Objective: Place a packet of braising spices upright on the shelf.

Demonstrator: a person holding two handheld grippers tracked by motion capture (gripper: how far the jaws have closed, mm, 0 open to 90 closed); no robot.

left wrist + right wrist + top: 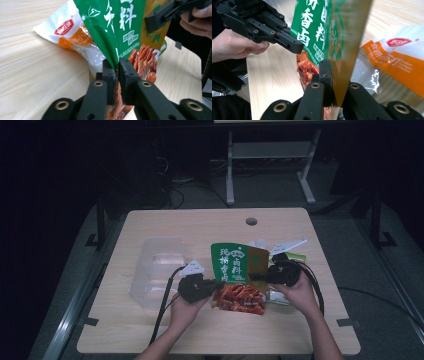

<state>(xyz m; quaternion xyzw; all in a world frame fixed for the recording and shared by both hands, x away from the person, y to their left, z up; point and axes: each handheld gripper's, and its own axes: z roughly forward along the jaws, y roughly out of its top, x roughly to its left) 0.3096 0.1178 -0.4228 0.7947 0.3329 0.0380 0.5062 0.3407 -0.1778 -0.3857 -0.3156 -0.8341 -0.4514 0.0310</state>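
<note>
Lab or test room: lone wooden bench (pixel 150 330) on grey floor (pixel 370 250), dark surround, cables (pixel 172 195) and a metal stand frame (pixel 270 155) behind.

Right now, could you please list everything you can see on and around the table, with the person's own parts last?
Green pouch: one, green and orange with a red food picture, table centre, pinched at both side edges.
White and orange packet: one, lying behind the pouch.
Clear plastic container: one, transparent, table's left part.
Table: one, light wood.
Left gripper: black, shut on the pouch.
Right gripper: black, shut on the pouch.
</note>
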